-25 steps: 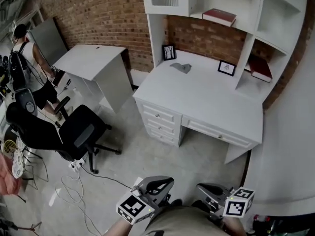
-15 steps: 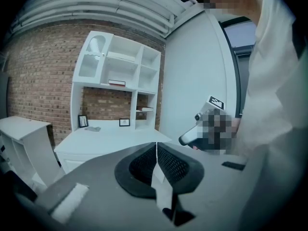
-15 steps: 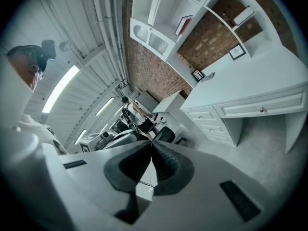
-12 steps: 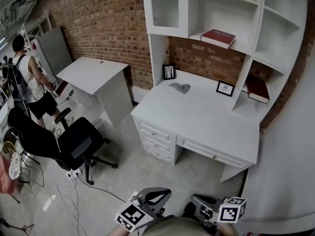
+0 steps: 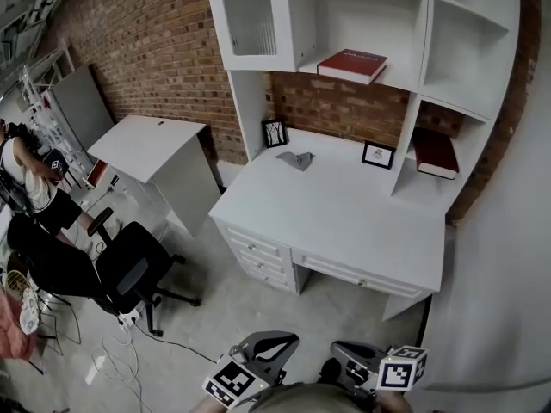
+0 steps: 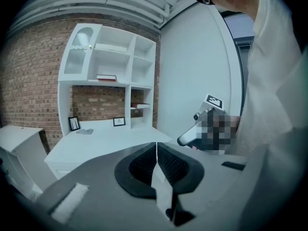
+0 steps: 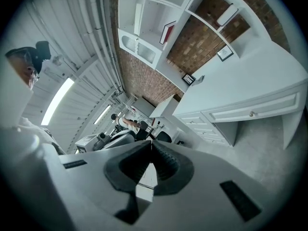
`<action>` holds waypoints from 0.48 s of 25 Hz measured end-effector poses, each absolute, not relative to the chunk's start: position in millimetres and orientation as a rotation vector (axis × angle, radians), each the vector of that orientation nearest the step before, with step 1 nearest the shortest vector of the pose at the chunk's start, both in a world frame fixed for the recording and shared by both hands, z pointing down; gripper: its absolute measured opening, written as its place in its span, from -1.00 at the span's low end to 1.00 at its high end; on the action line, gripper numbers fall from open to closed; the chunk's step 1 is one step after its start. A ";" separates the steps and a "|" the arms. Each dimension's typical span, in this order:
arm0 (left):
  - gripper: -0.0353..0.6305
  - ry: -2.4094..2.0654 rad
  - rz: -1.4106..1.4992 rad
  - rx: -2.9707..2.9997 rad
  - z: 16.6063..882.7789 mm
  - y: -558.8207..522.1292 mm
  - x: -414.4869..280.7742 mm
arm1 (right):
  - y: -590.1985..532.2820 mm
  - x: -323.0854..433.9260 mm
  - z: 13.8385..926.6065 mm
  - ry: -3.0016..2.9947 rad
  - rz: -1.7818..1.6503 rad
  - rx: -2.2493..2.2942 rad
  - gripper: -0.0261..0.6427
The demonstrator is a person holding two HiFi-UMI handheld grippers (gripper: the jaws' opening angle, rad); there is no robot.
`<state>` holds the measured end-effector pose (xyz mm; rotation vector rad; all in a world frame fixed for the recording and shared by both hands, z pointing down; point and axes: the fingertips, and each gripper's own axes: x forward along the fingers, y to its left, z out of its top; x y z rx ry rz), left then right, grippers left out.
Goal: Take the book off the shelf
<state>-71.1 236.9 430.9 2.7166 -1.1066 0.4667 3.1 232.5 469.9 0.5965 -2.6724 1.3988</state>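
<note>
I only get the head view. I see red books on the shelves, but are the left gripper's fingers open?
Observer: No. The left gripper has its fingers shut together, with nothing between them.
Operator: What about the other one?
Observer: The right gripper is shut and empty too.
Operator: Is anything above us?
Observer: Yes, a long lit ceiling light, which shows only in the right gripper view.

White tabletop (image 5: pixel 344 218), well ahead of the left gripper (image 5: pixel 274 348), carrying a framed picture (image 5: pixel 275 132), a crumpled grey cloth (image 5: pixel 295 160) just beside it, and a second framed picture (image 5: pixel 377 155) further right. Black office chair (image 5: pixel 129 269) ahead-left of that gripper; cables (image 5: pixel 112 364) on the floor (image 5: pixel 258 304); brick wall (image 5: pixel 164 50) behind.
</note>
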 end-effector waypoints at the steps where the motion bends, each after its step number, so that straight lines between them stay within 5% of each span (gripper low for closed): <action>1: -0.87 -1.107 0.469 2.719 430.1 232.4 -67.8 | 228.1 6.9 470.2 -2.676 1.406 0.603 -0.90; 12: -0.87 -1.053 0.481 2.737 421.9 184.9 0.1 | 178.6 64.5 477.0 -2.657 1.539 0.652 -0.90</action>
